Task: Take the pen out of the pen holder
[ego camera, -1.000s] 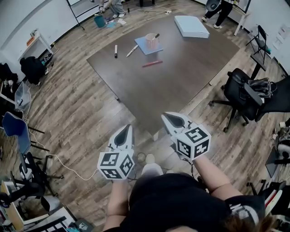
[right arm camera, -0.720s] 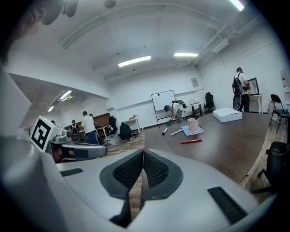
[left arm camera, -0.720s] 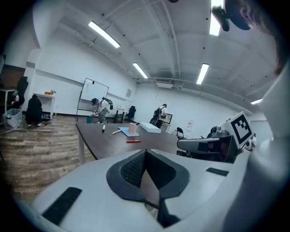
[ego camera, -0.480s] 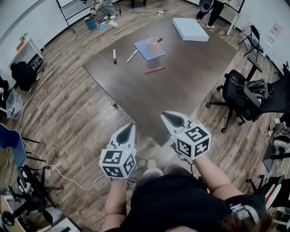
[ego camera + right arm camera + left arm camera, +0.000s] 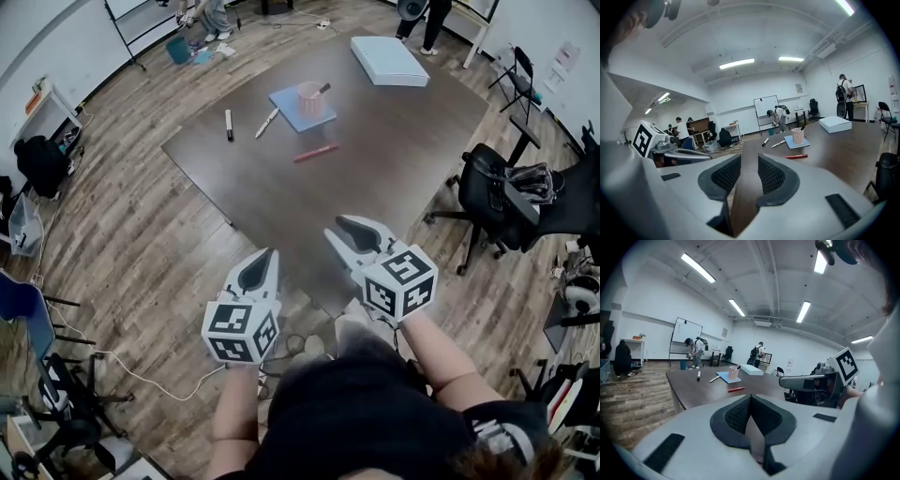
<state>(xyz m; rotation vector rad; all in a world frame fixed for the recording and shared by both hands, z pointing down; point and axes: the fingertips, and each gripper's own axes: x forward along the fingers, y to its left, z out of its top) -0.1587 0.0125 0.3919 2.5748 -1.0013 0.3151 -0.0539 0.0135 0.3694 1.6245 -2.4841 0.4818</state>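
A pink mesh pen holder (image 5: 310, 95) (image 5: 734, 373) (image 5: 798, 136) stands on a blue pad (image 5: 292, 105) at the far part of the dark table (image 5: 375, 159), with a dark pen (image 5: 323, 89) sticking out of it. My left gripper (image 5: 264, 258) (image 5: 750, 401) hangs short of the table's near corner, its pads pressed together with nothing between them. My right gripper (image 5: 344, 229) (image 5: 749, 169) is beside it over the near edge; its jaws are opening and the gap between the pads is empty. Both grippers are far from the holder.
A red pen (image 5: 316, 152), a white pen (image 5: 267, 122) and a black marker (image 5: 228, 124) lie loose on the table. A white box (image 5: 389, 60) sits at its far end. Black office chairs (image 5: 506, 192) stand to the right. A cable (image 5: 141, 352) runs across the floor.
Both grippers have moved forward toward the table, whose near corner now lies under them. The right jaws, shut before, now stand apart. The left jaws stay shut.
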